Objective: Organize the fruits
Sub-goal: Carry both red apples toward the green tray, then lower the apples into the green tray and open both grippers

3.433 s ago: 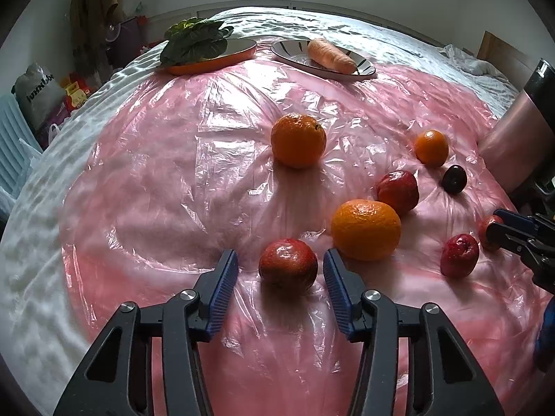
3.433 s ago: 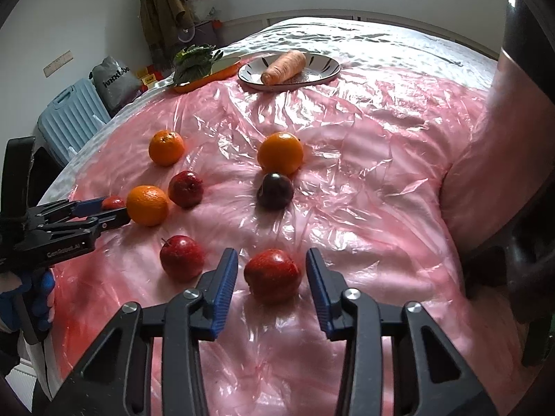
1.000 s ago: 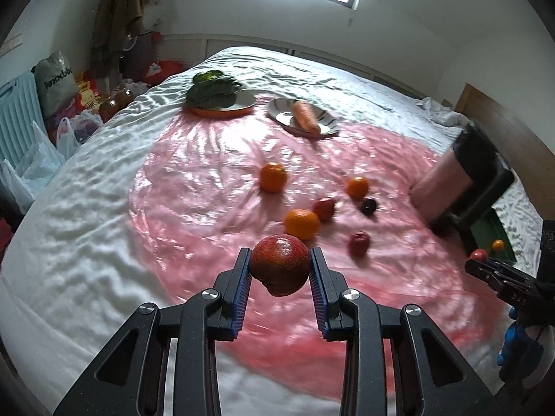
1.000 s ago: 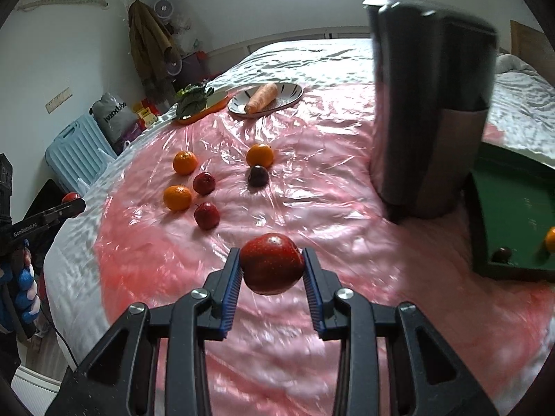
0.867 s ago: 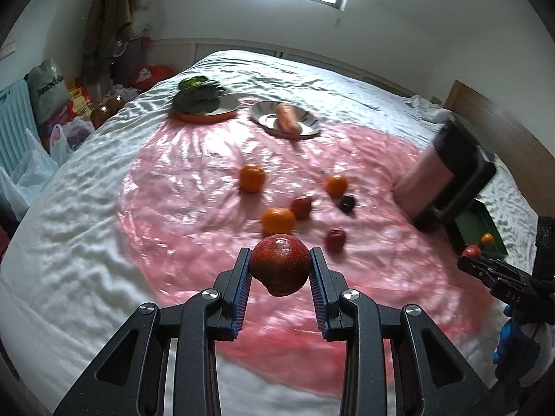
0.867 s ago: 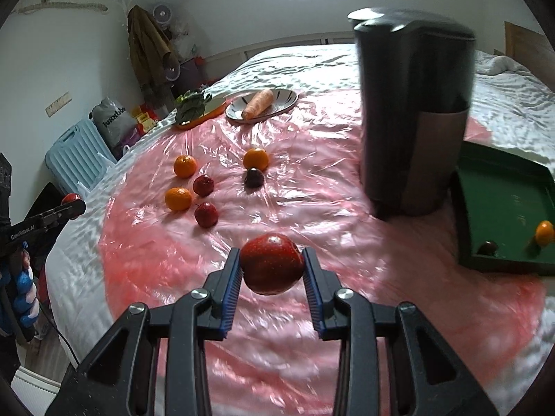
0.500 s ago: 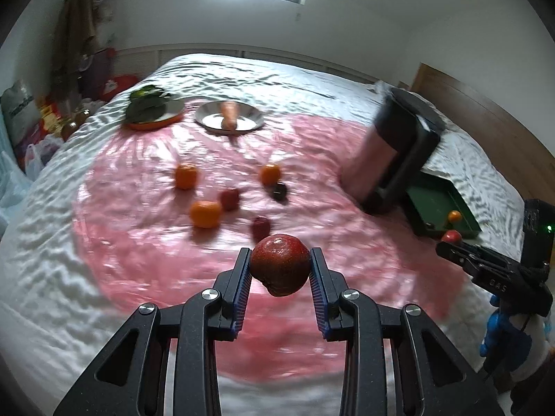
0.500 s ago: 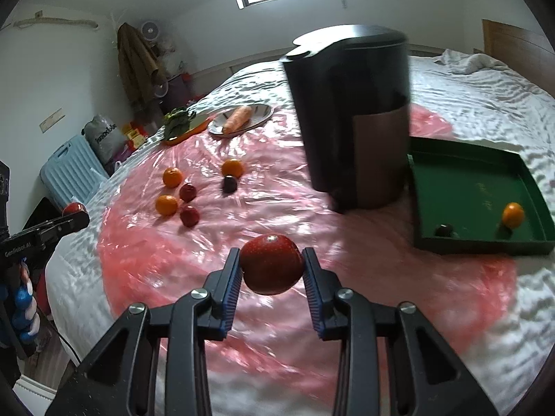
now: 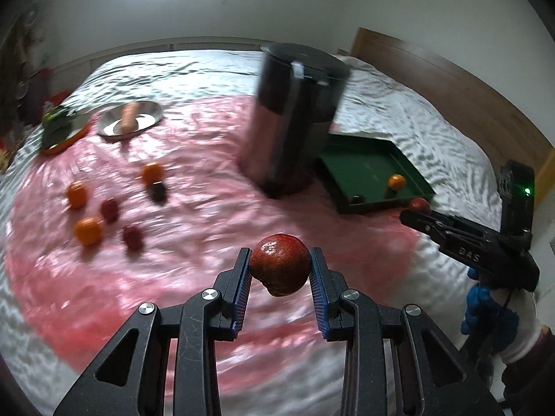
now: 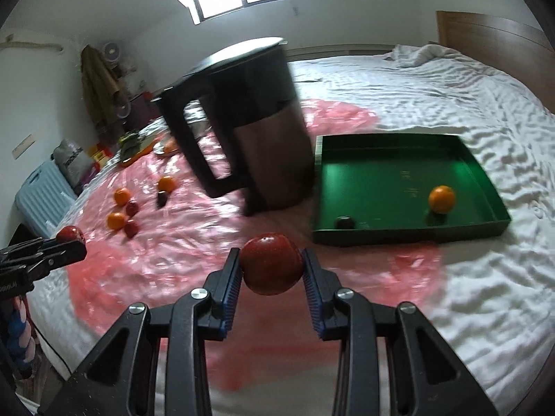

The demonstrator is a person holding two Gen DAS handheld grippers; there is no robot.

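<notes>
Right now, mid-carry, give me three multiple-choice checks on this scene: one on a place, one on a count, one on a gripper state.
1. Where does the green tray lie relative to the dark jug in the right wrist view?
A. to its right
B. to its left
C. under it

2. How many fruits lie in the green tray?
A. none
B. two
C. five

3. What is the left gripper doing?
A. open and empty
B. shut on an orange
C. shut on a red apple

Answers:
1 A: the tray lies on the bed at the jug's right.
2 B: one orange and one dark fruit lie inside.
3 C: both pads press the red apple.
</notes>
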